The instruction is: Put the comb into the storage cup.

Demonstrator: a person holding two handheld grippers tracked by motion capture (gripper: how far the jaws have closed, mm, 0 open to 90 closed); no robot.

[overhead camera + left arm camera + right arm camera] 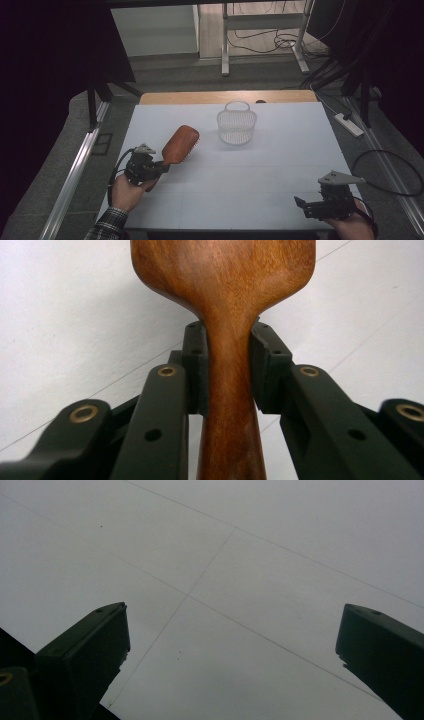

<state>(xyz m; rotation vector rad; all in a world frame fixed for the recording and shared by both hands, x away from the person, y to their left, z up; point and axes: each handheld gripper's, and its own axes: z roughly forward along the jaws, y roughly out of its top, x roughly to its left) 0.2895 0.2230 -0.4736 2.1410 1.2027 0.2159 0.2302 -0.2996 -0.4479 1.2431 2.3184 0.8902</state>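
A: What has the left gripper (161,168) got hold of?

B: A wooden hairbrush (179,144). In the left gripper view its 2 jaws are pinched onto the narrow handle just below where the wood widens into the head (225,275) — 1 pad (197,365) pressed against each side, no gap.

A: And where does the brush sit relative to that gripper?

B: It runs straight out ahead of the jaws, handle nearest the hand, head farthest. In the high view the smooth brown back faces up and toward the camera, and the bristles show along the far edge. The head is lifted off the white tabletop (260,170), tilted up and away from the gripper.

A: Anything beyond it?

B: A small white mesh basket (236,125) with a loop handle stands upright on the tabletop, past the brush head and off toward the right gripper's side — near the brush but apart from it.

A: What about the right gripper (306,206)?

B: Its jaws stand spread wide. In the right gripper view the 2 black tips sit at opposite sides of the frame with bare tabletop between them, crossed by thin seam lines. Nothing is between them.

A: Where is it compared with the left one?

B: Well apart, by the near edge of the tabletop on the person's right, with the hairbrush and basket far off to its left.

A: Can you see the person?

B: A hand (127,192) and plaid cuff behind the left gripper.
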